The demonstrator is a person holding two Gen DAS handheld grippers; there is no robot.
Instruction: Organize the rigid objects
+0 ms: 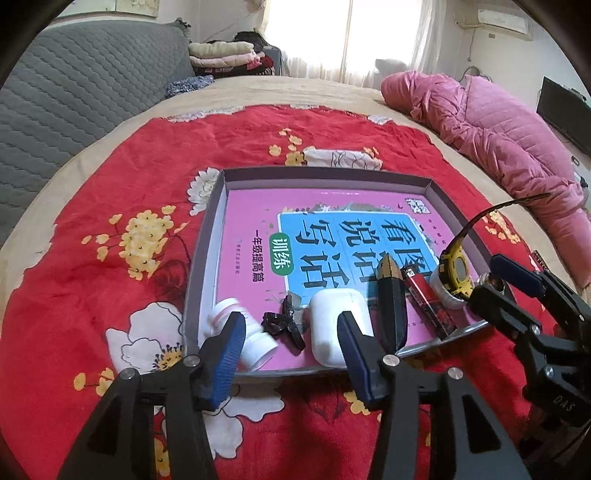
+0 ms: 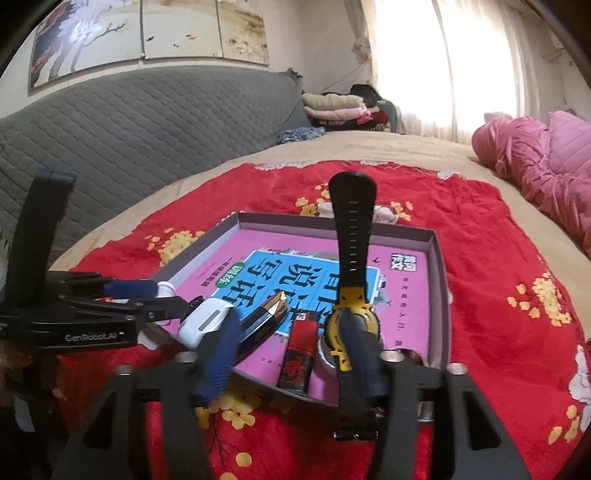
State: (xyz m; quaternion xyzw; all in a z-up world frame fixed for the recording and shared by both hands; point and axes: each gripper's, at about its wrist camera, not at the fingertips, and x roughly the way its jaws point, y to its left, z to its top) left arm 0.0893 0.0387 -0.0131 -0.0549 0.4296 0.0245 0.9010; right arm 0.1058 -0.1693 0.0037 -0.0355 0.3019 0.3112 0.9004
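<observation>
Blue-padded left gripper (image 1: 291, 332) stands released over the shallow grey cardboard tray (image 1: 325, 173), jaws flanking a white plastic earbud case (image 1: 338, 325) without pressing it.

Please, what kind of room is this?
Most likely a home bedroom: a bed with a red floral blanket, a padded grey headboard, folded clothes and a curtained window.

Red floral cloth (image 1: 110, 206), pink-blue book (image 1: 332, 236), yellow-black watch (image 2: 351, 314)

grey quilted headboard (image 2: 147, 122) | bright curtained window (image 1: 343, 33) | wall painting (image 2: 147, 29)
</observation>
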